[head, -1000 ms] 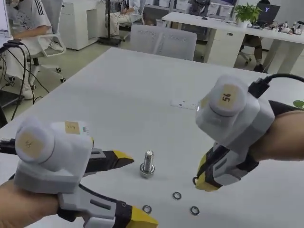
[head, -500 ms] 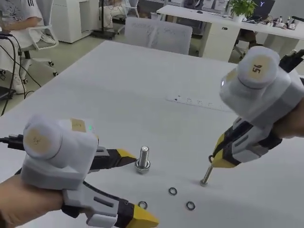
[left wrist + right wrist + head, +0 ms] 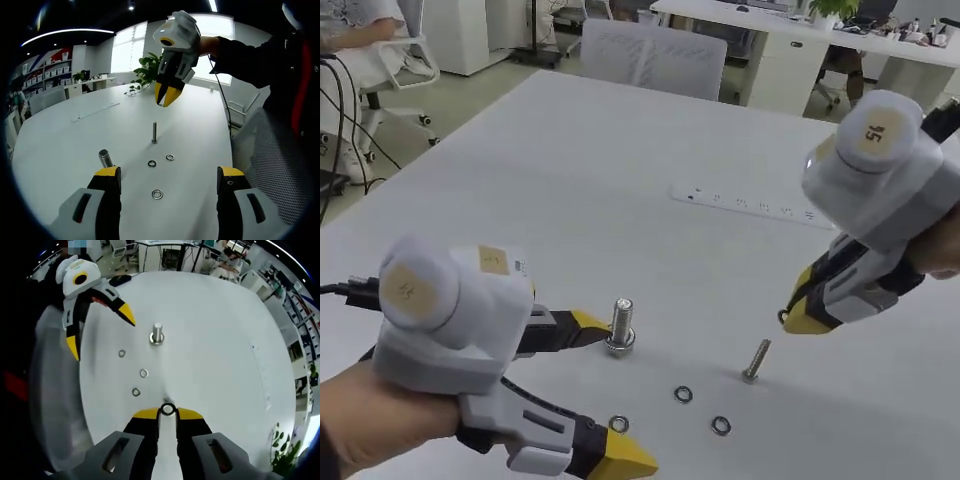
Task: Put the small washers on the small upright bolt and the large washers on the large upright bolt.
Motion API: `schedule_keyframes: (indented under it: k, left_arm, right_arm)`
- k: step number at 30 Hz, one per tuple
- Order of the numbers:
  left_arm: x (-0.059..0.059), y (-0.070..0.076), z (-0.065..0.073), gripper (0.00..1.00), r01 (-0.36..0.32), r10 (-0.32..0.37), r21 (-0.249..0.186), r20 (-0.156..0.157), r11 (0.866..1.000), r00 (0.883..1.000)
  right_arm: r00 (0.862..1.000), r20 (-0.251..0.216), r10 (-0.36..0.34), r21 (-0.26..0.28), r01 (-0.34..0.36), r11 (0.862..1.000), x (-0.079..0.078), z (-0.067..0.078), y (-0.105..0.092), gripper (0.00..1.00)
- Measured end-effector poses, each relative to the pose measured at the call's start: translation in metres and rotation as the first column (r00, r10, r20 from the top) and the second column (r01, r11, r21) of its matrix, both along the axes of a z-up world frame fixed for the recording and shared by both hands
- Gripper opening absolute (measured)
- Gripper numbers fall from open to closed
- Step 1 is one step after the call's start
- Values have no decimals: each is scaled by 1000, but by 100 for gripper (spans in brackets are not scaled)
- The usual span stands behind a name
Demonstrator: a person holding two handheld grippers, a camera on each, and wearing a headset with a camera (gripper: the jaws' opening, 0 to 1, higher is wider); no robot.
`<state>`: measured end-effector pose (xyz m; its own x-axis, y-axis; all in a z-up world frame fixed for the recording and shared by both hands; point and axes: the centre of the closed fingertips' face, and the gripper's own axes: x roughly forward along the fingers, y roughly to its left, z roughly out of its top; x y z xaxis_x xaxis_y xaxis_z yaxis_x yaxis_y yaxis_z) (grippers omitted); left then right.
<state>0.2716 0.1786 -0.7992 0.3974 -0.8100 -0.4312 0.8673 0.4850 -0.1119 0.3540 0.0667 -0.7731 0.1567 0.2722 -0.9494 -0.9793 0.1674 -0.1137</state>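
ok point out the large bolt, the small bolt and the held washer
large bolt [image 3: 622,320]: head view, threaded shank
small bolt [image 3: 758,360]: head view, mid-shank
held washer [image 3: 168,405]: right gripper view, ring's upper rim

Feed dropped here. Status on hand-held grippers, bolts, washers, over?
Left hand-held gripper open, beside large bolt. Right hand-held gripper shut on a washer, above small bolt, nothing between. Three washers loose on table.

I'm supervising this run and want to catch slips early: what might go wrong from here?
The small bolt stands free on the table, unheld; the right gripper, shut on a washer above it, may tip it if the washer lands off-centre. The open left gripper has one jaw tip close beside the large bolt; a careless swing might knock that over.
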Motion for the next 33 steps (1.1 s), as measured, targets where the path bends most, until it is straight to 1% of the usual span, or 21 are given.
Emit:
schedule_keyframes:
  k: [8,14,20,25,27,33]
  left_arm:
    - [1,0,-4,78,-4,4,-1,-9,1000,1000]
    - [0,-1,-6,78,-1,1,1,-12,1000,1000]
    - [0,-2,-7,78,-1,1,3,-15,1000,1000]
    - [1,-1,-7,78,-5,5,1,-16,1000,1000]
    - [1,-1,-7,78,-5,5,2,-17,1000,1000]
    - [1,-1,-8,78,-8,8,1,-19,1000,1000]
  right_arm:
    - [1000,-20,-17,4,17,1000,6,-7,-4,13]
    - [999,-35,-8,-2,8,1000,4,-14,-1,13]
    - [999,-48,3,-18,-4,1000,8,-26,1,13]
    - [998,-59,9,-25,-10,1000,9,-31,3,13]
    - [998,-62,10,-37,-12,999,9,-34,1,13]
    - [997,-70,11,-44,-14,999,10,-37,1,13]
